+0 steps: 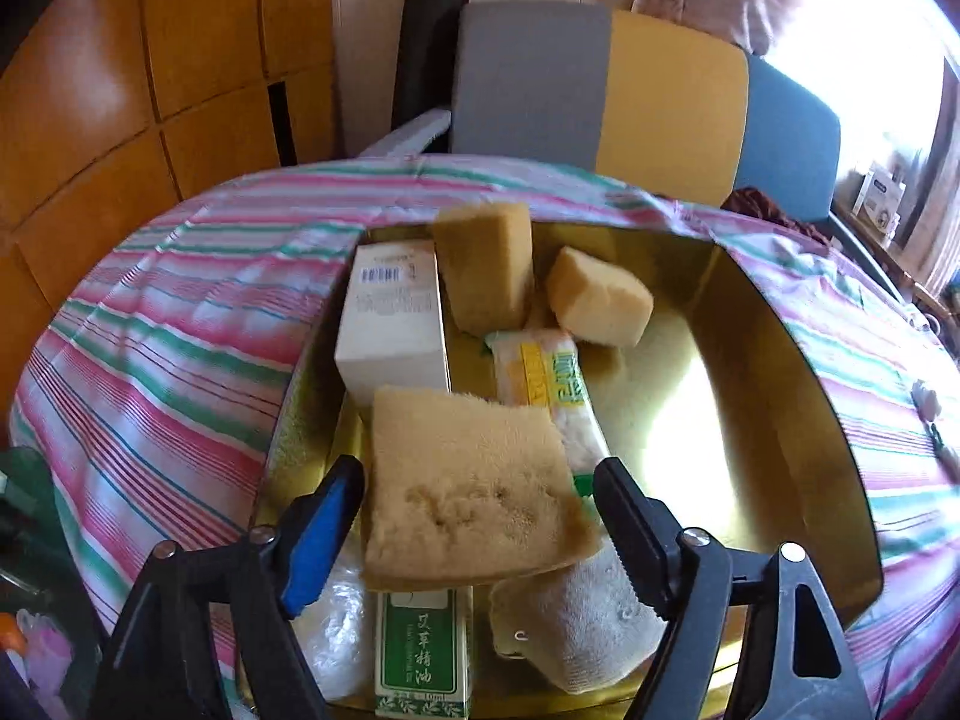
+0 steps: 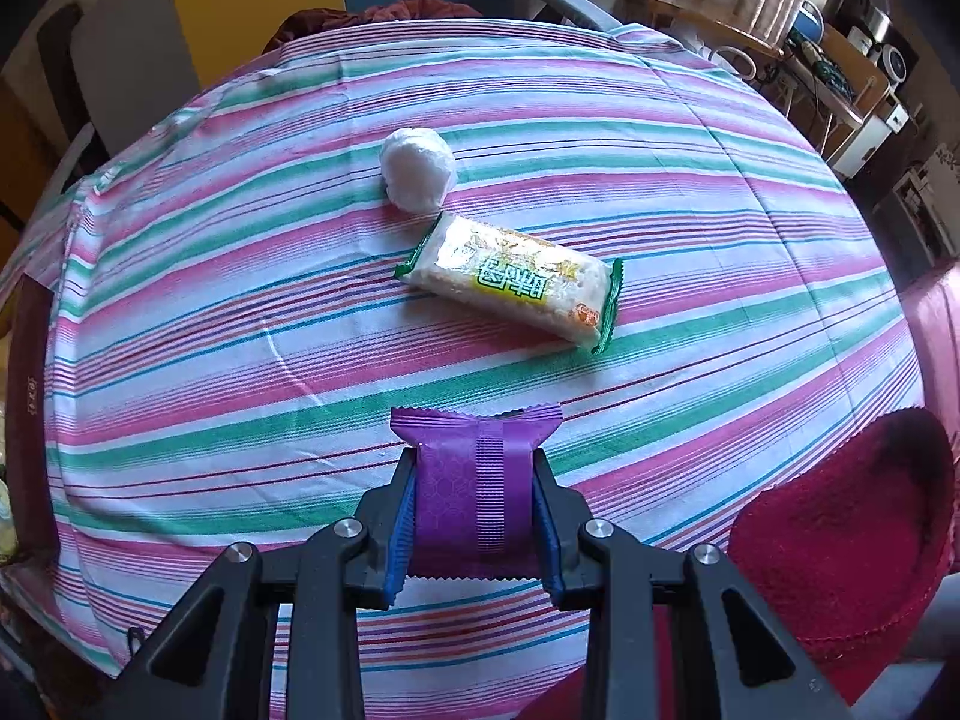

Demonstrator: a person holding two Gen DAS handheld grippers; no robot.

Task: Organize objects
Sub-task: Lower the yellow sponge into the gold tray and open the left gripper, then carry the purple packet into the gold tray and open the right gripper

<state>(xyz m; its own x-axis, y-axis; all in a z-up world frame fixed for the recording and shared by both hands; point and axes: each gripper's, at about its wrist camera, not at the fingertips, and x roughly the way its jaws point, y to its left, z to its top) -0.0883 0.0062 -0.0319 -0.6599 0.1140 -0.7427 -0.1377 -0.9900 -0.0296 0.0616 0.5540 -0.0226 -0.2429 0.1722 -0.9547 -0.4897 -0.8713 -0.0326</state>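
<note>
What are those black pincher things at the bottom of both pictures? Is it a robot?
No robot: a person holds a pincher tool in each hand, and a small camera on each looks along its jaws. The left gripper is open around a tan sponge, over a gold tray holding more sponges, a white box and a rolled towel. The right gripper squeezes a purple packet above the striped tablecloth, where a green-edged snack packet and a white ball lie.
</note>
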